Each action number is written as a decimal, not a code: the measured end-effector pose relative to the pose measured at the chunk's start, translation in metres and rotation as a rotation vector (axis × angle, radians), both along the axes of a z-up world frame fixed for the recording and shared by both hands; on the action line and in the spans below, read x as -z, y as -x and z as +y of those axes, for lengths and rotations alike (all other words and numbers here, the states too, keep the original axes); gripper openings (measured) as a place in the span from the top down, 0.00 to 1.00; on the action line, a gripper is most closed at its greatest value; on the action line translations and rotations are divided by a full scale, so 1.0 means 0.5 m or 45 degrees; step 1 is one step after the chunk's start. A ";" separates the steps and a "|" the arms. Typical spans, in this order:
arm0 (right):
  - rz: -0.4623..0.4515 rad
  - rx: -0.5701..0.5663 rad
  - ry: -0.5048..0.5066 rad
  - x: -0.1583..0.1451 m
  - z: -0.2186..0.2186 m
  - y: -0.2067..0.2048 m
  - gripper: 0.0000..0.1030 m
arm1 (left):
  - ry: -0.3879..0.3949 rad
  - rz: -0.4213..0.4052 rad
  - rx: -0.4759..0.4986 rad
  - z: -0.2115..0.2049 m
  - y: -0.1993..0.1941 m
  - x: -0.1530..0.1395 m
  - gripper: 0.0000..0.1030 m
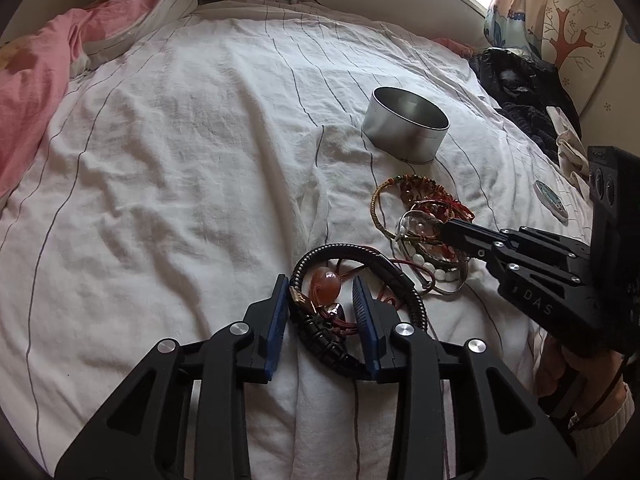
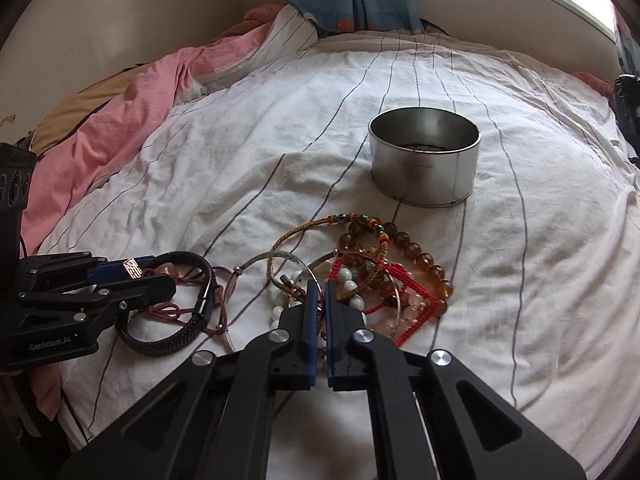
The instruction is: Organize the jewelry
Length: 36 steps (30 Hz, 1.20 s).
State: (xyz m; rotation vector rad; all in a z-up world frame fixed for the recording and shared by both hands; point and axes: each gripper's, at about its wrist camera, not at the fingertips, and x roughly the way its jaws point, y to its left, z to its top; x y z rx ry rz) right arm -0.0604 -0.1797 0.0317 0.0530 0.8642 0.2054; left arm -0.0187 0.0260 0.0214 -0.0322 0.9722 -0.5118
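On the white striped bedsheet, my left gripper (image 1: pixel 321 286) stands open around a black braided bracelet (image 1: pixel 344 246) and an amber pendant (image 1: pixel 326 283) on a red cord; the pads do not clamp them. The right wrist view shows the left gripper (image 2: pixel 164 273) low on the left over that black bracelet (image 2: pixel 188 330). My right gripper (image 2: pixel 320 294) is shut on a thin silver bangle (image 2: pixel 280 257) at the near edge of a tangled pile: amber beads (image 2: pixel 420 256), red braided cord (image 2: pixel 402 280), white beads (image 2: pixel 352 289). In the left wrist view the right gripper (image 1: pixel 442 226) reaches in from the right. An open silver tin (image 2: pixel 424 178) stands behind the pile.
The tin (image 1: pixel 400 142) is upright on the wrinkled sheet. A pink quilt (image 1: pixel 36 100) lies bunched at the left. Dark clothing (image 1: pixel 516 88) sits at the right edge beside a small round lid (image 1: pixel 552 200). A person's hand (image 1: pixel 580 384) holds the right gripper.
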 end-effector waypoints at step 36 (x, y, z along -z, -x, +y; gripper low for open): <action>0.002 0.168 -0.124 0.004 -0.135 0.100 0.88 | -0.131 -0.311 0.087 -0.077 0.057 -0.090 0.35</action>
